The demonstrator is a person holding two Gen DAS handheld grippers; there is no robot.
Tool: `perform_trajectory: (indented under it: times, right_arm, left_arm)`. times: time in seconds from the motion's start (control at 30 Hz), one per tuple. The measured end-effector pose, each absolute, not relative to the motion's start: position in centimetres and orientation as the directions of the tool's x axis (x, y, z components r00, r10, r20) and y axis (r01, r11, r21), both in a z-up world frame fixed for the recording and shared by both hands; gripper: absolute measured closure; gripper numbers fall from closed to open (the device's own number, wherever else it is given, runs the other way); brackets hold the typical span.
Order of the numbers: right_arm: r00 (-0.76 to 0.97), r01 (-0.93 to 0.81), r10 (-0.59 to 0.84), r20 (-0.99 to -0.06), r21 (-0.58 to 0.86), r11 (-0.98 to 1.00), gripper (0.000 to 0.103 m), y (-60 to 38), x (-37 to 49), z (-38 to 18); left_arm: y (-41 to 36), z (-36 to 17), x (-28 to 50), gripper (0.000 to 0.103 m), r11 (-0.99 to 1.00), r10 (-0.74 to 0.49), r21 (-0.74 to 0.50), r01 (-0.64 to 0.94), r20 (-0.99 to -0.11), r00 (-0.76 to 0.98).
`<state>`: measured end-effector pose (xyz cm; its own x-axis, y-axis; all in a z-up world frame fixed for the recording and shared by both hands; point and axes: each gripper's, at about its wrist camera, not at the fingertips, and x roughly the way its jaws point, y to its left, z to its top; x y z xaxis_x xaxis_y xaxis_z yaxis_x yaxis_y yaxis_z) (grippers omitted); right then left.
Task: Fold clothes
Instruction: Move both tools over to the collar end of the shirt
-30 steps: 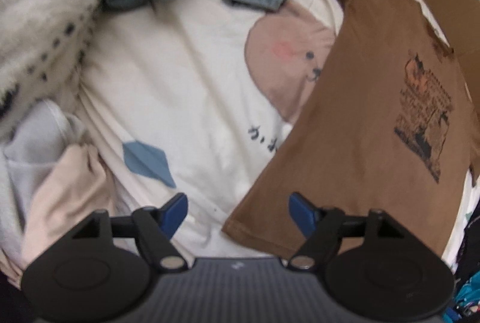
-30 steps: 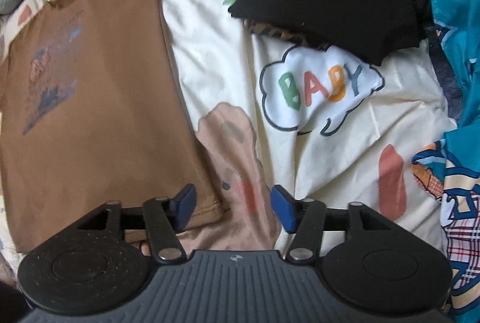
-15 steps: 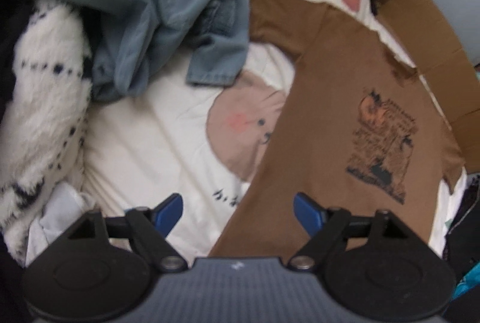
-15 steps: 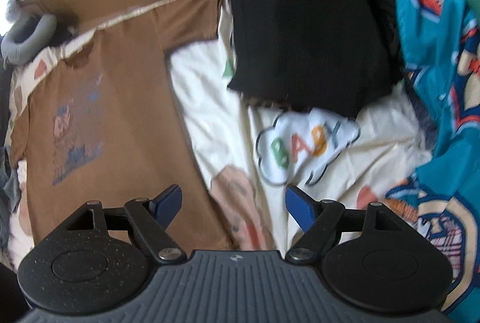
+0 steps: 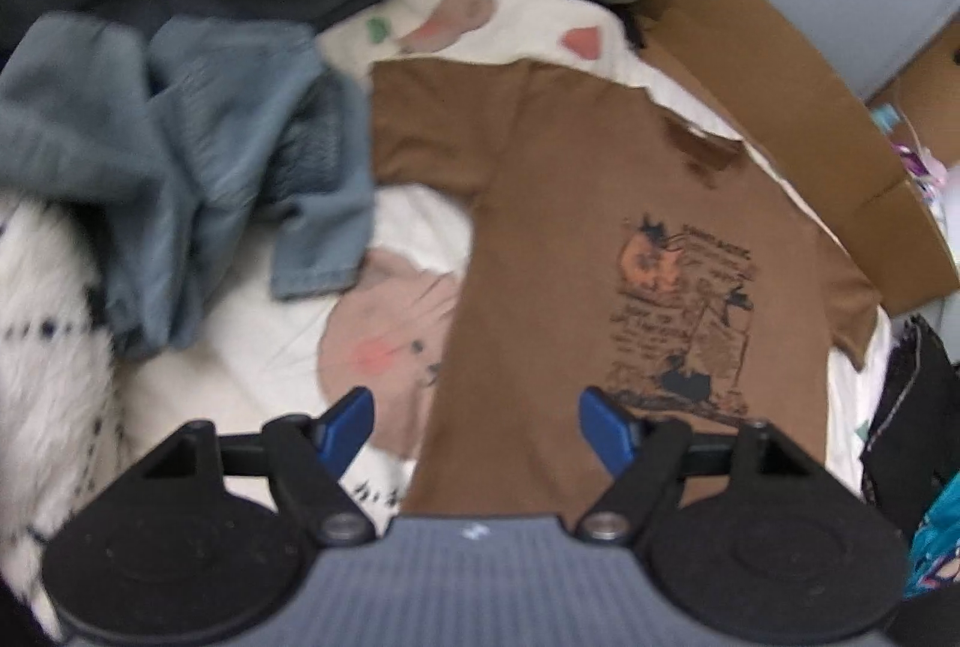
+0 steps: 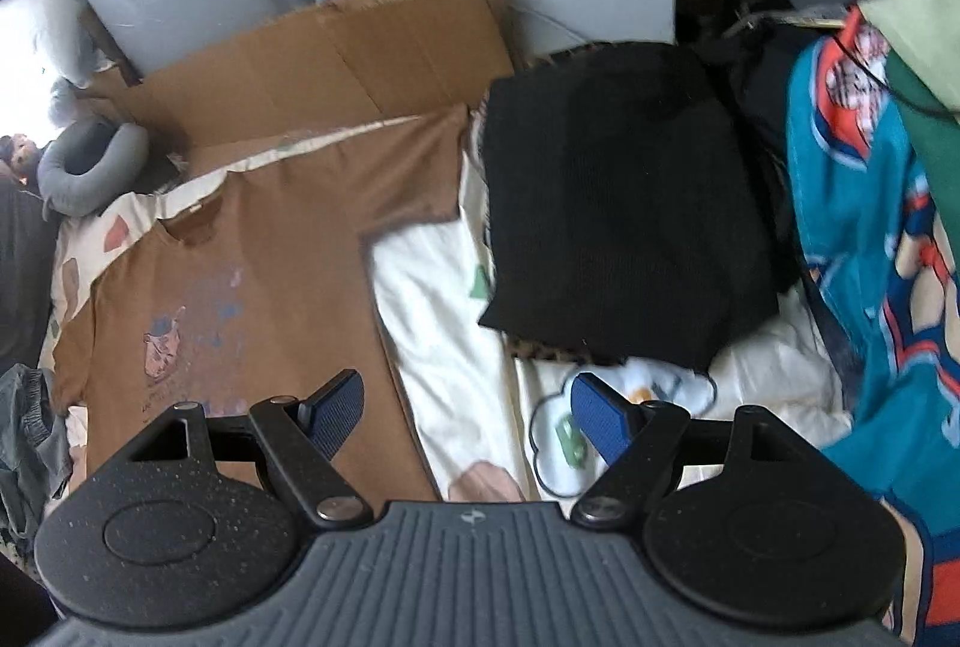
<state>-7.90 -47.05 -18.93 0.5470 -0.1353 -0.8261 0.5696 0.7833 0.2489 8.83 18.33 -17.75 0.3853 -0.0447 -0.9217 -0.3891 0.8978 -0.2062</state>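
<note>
A brown T-shirt [image 5: 540, 251] lies spread flat, print side up, on the bed's cream patterned sheet [image 5: 240, 365], its collar toward the cardboard [image 6: 336, 53] along the bed's far edge. The left gripper [image 5: 477, 428] hangs above the shirt's lower body, jaws wide apart after just closing slightly, nothing between them. The right gripper [image 6: 465, 416] hangs over the shirt's side hem and bare sheet, jaws apart and empty. Folded black clothing [image 6: 618, 203] lies beside the shirt's sleeve; blue denim [image 5: 198, 167] is heaped at the opposite side.
</note>
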Motion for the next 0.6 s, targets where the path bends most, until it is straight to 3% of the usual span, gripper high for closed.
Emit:
perform_trajectory:
  times: [0.23, 0.6]
  right_arm:
    - [0.562, 0.574, -0.139, -0.815, 0.264, 0.775, 0.022, -48.0, -5.8, -19.2]
    - [0.599, 0.574, -0.164, -0.784, 0.277, 0.77, 0.022, -49.2, -1.4, -19.9]
  left_arm:
    - [16.2, -14.7, 14.7, 0.026, 0.919, -0.084, -0.247, -0.306, -0.883, 0.462]
    - [11.5, -15.3, 22.6, 0.026, 0.965, -0.124, -0.211, -0.157, -0.892, 0.435]
